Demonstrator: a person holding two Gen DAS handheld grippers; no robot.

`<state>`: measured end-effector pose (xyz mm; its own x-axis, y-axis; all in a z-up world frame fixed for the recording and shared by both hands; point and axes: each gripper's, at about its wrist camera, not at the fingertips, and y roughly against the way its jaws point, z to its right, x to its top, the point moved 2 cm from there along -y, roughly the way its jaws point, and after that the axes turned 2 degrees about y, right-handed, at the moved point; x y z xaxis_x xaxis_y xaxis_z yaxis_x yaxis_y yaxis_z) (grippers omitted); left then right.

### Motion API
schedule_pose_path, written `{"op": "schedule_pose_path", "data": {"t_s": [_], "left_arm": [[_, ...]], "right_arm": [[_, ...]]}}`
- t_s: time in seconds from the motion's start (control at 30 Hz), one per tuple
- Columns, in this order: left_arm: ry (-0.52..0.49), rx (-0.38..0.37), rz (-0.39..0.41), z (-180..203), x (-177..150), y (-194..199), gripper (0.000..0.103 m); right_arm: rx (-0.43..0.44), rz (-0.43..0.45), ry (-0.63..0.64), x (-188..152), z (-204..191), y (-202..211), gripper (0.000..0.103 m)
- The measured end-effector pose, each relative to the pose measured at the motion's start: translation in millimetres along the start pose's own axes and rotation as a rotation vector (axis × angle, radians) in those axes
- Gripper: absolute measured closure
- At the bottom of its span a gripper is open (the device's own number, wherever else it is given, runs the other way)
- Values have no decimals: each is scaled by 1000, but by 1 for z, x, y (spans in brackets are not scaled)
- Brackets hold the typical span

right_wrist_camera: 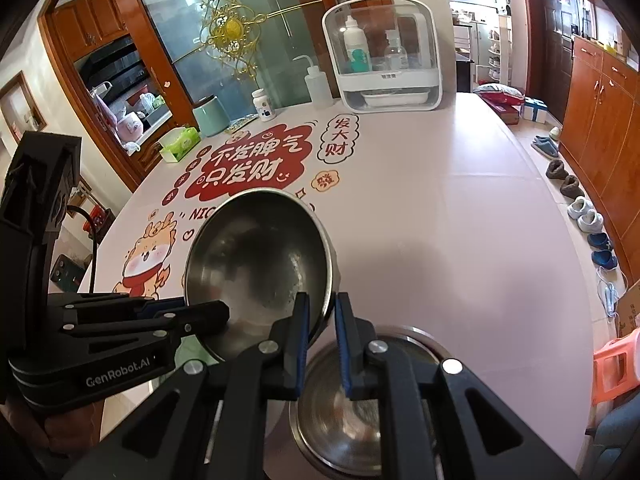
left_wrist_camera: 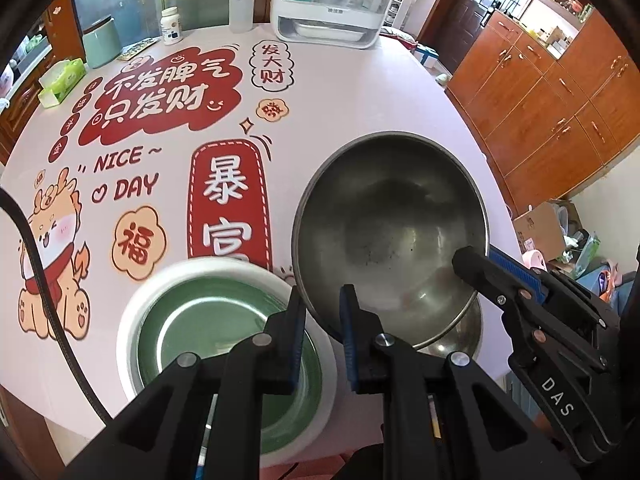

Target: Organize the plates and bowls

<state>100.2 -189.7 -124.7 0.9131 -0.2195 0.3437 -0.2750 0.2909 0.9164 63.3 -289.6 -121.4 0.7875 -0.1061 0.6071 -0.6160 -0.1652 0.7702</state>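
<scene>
Both claws pinch one steel bowl's [left_wrist_camera: 390,232] rim: left claw [left_wrist_camera: 323,312], right claw [right_wrist_camera: 322,312]; another bowl [right_wrist_camera: 360,404] sits directly beneath.

The left tool [left_wrist_camera: 322,312] points steeply downward, its two black fingers with blue pads pinched onto the near rim of a tilted steel bowl [left_wrist_camera: 390,224], one finger inside and one outside. The right tool [right_wrist_camera: 322,320] slants down less steeply and clamps the same bowl's rim on the opposite side. Below the left tool's body, part of a hand [right_wrist_camera: 40,428] grips its handle.
</scene>
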Motion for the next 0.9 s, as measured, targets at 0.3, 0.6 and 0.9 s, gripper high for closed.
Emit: {"op": "schedule_pose_path", "data": {"t_s": [0.3,0.6,0.9], "left_arm": [[-33,-11,-43,21,-30,-4,88],[-94,-22,-82,43,-53,-13,88],[-154,-35,-115,67,-65,-25,88]], "right_arm": [[-22,-37,-40,-34,10,15,88],[-44,-53,-94,-67,24,30,87],[-71,-62,-151,-86,42,40,87]]}}
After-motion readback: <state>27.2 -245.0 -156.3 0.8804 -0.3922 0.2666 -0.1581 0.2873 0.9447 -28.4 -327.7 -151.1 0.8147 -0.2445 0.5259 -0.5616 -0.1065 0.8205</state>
